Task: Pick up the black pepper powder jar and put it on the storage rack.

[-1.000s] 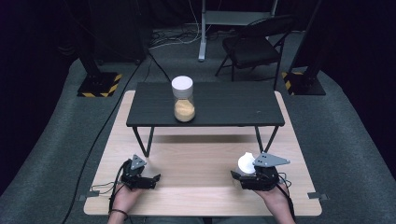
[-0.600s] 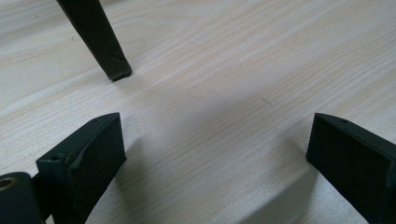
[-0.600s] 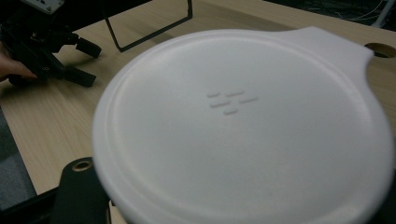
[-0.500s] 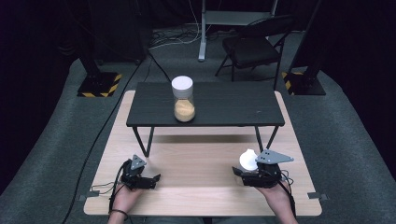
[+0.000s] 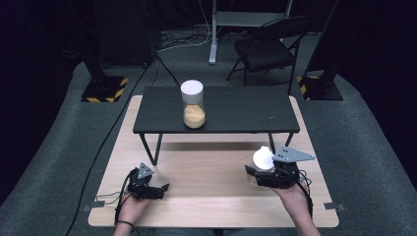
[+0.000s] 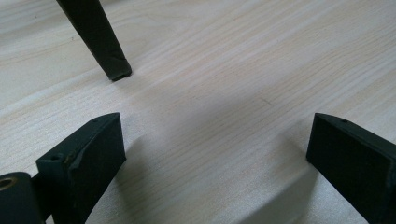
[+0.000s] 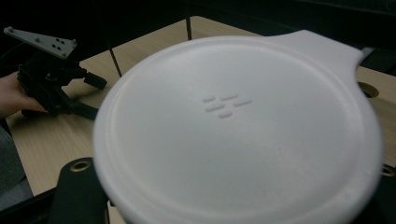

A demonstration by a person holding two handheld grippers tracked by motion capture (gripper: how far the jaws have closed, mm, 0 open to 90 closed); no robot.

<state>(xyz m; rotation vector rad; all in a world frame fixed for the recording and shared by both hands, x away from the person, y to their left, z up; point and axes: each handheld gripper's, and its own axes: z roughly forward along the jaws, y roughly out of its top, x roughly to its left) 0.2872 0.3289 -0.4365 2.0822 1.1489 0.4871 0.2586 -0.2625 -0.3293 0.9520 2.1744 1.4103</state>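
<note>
Right tool (image 5: 256, 173) pinches a white-lidded container (image 5: 262, 158) at four o'clock; left tool (image 5: 160, 189) spread on the tabletop (image 5: 206, 172).

Lidded jar (image 5: 193, 104) on black bench (image 5: 246, 110), folding chair (image 5: 265, 49)

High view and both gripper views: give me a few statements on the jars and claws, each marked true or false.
1. The right claw holds a white-lidded container. True.
2. The left claw grips a jar. False: its jaws stand open over bare wooden table.
3. The jar of orange powder stands on the black bench. True.
4. That jar has a black lid. False: its lid is white.
5. The white lid bears a small raised mark. True.
</note>
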